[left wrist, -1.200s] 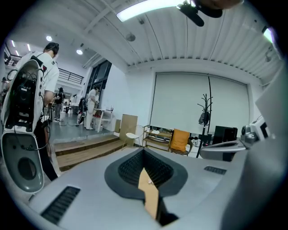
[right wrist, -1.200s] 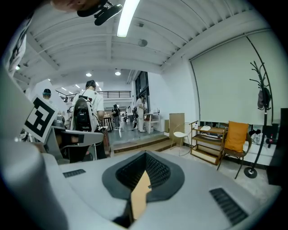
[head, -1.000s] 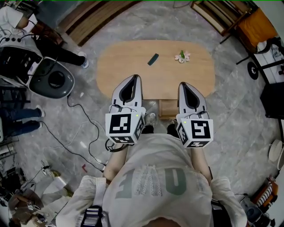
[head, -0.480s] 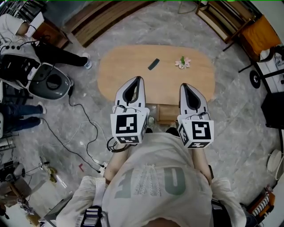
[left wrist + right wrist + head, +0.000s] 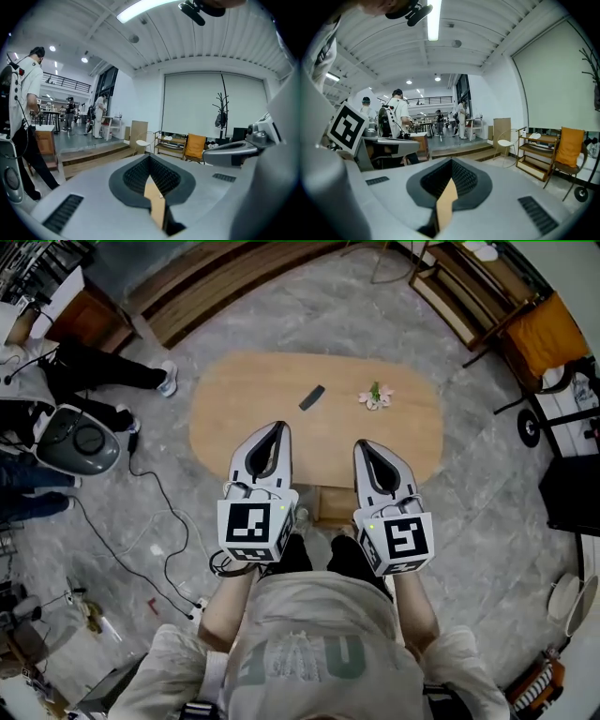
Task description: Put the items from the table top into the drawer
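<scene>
The left gripper (image 5: pixel 277 427) and right gripper (image 5: pixel 364 444) are hovering over the oval table's (image 5: pixel 234 409) near edge, jaws closed on nothing. Farther on, a slim dark bar (image 5: pixel 312 397) and a pale flower sprig (image 5: pixel 375 396) are lying apart toward the far edge, bare wood surrounding both

- The small dark item (image 5: pixel 312 397) on the tabletop (image 5: pixel 234 399) is too small in the head view to tell what it is.
- The pale flower-like item (image 5: pixel 375 396) near it is also too small to make out.
- A wooden box-like part (image 5: pixel 333 505) under the tabletop's near edge shows only between the left gripper (image 5: pixel 278 427) and the right gripper (image 5: pixel 364 444).
- In both gripper views the grey bodies cover the tabletop, except for a tan sliver between the jaws.
- A bystander (image 5: pixel 94 367) is cut off at the head view's left edge; only the legs show.
</scene>
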Action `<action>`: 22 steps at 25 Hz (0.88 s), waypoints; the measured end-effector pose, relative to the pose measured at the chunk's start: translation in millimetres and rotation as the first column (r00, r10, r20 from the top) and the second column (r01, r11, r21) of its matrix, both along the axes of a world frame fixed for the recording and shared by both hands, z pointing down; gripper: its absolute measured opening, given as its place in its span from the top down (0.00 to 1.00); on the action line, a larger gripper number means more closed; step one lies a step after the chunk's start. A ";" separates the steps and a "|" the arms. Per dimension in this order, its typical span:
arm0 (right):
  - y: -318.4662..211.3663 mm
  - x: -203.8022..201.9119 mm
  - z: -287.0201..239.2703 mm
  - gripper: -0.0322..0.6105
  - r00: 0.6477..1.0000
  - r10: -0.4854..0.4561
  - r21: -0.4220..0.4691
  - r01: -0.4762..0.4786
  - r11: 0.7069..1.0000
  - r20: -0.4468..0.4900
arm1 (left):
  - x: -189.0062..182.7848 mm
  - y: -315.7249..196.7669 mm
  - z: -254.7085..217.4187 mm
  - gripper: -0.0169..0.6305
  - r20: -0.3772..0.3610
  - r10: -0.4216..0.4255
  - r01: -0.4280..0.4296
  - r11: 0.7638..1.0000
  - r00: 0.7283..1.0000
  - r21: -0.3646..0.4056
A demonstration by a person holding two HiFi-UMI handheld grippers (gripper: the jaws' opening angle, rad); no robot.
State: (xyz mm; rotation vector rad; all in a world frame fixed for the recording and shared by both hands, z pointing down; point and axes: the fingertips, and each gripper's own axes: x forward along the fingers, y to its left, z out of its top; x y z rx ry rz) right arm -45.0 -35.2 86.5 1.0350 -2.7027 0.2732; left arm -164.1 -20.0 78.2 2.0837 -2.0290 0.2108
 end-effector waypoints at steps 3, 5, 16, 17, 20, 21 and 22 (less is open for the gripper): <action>-11.2 -10.9 37.3 0.94 0.999 -0.029 -0.030 0.028 0.999 -0.017 | -9.3 -3.1 41.1 0.96 0.012 -0.012 0.013 0.999 1.000 -0.041; -22.1 -18.1 68.9 0.94 0.999 -0.032 -0.049 0.030 0.998 -0.026 | -17.8 -5.3 72.0 0.96 0.015 -0.025 0.026 0.998 1.000 -0.060; -32.0 -28.0 269.0 0.94 0.995 -0.016 -0.158 0.001 0.987 -0.095 | -26.6 -11.2 262.4 0.96 -0.073 -0.151 0.140 0.981 0.986 -0.137; -28.8 -25.5 283.6 0.94 0.995 -0.013 -0.172 -0.004 0.985 -0.100 | -24.3 -8.8 273.9 0.96 -0.079 -0.158 0.145 0.978 0.984 -0.147; -24.4 -18.9 316.7 0.94 0.994 -0.003 -0.208 -0.020 0.978 -0.112 | -19.4 -1.1 303.1 0.96 -0.079 -0.166 0.148 0.970 0.983 -0.191; -23.2 -17.1 323.9 0.94 0.993 0.000 -0.218 -0.025 0.976 -0.115 | -18.8 1.3 309.4 0.96 -0.080 -0.169 0.150 0.968 0.982 -0.203; -21.8 -15.6 329.5 0.94 0.993 0.004 -0.227 -0.031 0.973 -0.117 | -18.9 3.6 314.0 0.96 -0.081 -0.174 0.153 0.965 0.981 -0.211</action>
